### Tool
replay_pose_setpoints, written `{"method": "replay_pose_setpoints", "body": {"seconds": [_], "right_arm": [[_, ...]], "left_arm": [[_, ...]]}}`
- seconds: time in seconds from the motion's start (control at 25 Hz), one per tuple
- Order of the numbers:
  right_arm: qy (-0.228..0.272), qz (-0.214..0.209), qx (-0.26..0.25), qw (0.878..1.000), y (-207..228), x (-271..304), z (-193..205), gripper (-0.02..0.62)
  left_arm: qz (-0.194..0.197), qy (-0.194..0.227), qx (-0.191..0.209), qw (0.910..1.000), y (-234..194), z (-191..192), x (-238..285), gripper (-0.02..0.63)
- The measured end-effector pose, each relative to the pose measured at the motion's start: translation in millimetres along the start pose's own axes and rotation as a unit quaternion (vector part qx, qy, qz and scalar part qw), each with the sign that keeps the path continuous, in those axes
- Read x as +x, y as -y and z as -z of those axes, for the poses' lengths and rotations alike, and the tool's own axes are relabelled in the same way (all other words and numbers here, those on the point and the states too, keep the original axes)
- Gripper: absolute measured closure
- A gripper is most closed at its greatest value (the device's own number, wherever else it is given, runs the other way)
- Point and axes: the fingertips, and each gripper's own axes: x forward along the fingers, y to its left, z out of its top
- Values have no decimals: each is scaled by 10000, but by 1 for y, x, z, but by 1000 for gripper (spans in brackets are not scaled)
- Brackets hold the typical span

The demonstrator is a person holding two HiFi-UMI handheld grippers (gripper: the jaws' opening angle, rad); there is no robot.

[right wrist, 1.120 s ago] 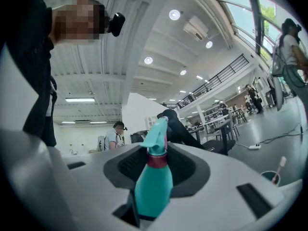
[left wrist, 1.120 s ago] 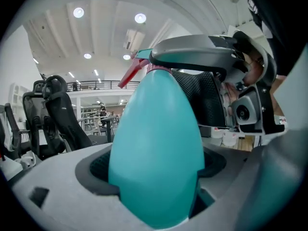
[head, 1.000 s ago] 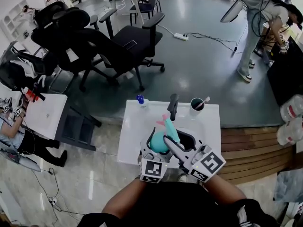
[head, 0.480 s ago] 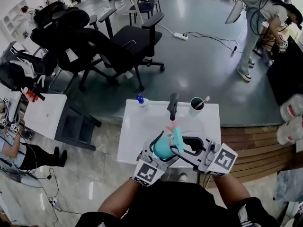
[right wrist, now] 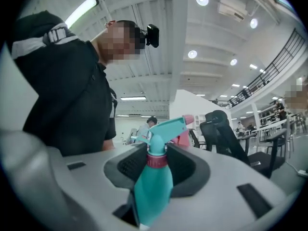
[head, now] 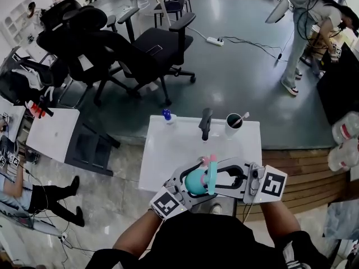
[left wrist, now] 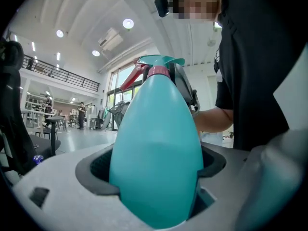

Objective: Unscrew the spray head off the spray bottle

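A teal spray bottle [head: 194,181] with a teal spray head [head: 212,171] and a pink trigger hangs over the near edge of the white table [head: 162,150], held between both grippers. My left gripper [head: 190,182] is shut on the bottle's round body [left wrist: 156,162], which fills the space between its jaws. My right gripper [head: 217,177] comes in from the right. Its dark pads [right wrist: 130,167] press on both sides of the red collar [right wrist: 156,160] under the spray head [right wrist: 161,129]. The bottle's base is hidden inside the left jaws.
At the table's far edge stand a small blue-capped bottle [head: 166,115], a dark upright object [head: 206,123] and a cup holding a brush [head: 233,125]. Office chairs [head: 162,43] stand beyond. A wooden step [head: 303,172] lies to the right, and a person [head: 311,21] bends over far right.
Both grippers have drawn the bottle nearer to me. The bottle has turned so its head now points right. The left gripper's cube swung left and the right one's swung right.
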Motion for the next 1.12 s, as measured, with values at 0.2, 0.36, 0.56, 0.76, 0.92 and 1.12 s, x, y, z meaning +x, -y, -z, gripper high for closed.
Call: {"method": "replay_pose_setpoints", "body": {"seconds": [0.2, 0.36, 0.56, 0.76, 0.92, 1.12], "right_arm": [[429, 1093, 204, 9929, 30, -1, 3, 402], [375, 2202, 692, 9723, 54, -16, 28, 406], [289, 2754, 1084, 9548, 70, -20, 42, 416], [292, 3017, 1259, 9446, 80, -23, 44, 463], [230, 2892, 1144, 9501, 78, -20, 40, 467], [86, 1980, 477, 9790, 57, -11, 24, 471]], "left_arm": [[-1040, -371, 130, 9938, -37, 22, -2, 141], [-2123, -731, 70, 9744, -72, 39, -7, 141], [-2657, -1019, 378, 9579, -86, 51, -4, 141], [-2656, -1064, 403, 9574, -87, 49, 3, 141], [-2366, -892, 232, 9672, -82, 45, 5, 141], [-1409, -401, 158, 9891, -59, 29, 6, 141]]}}
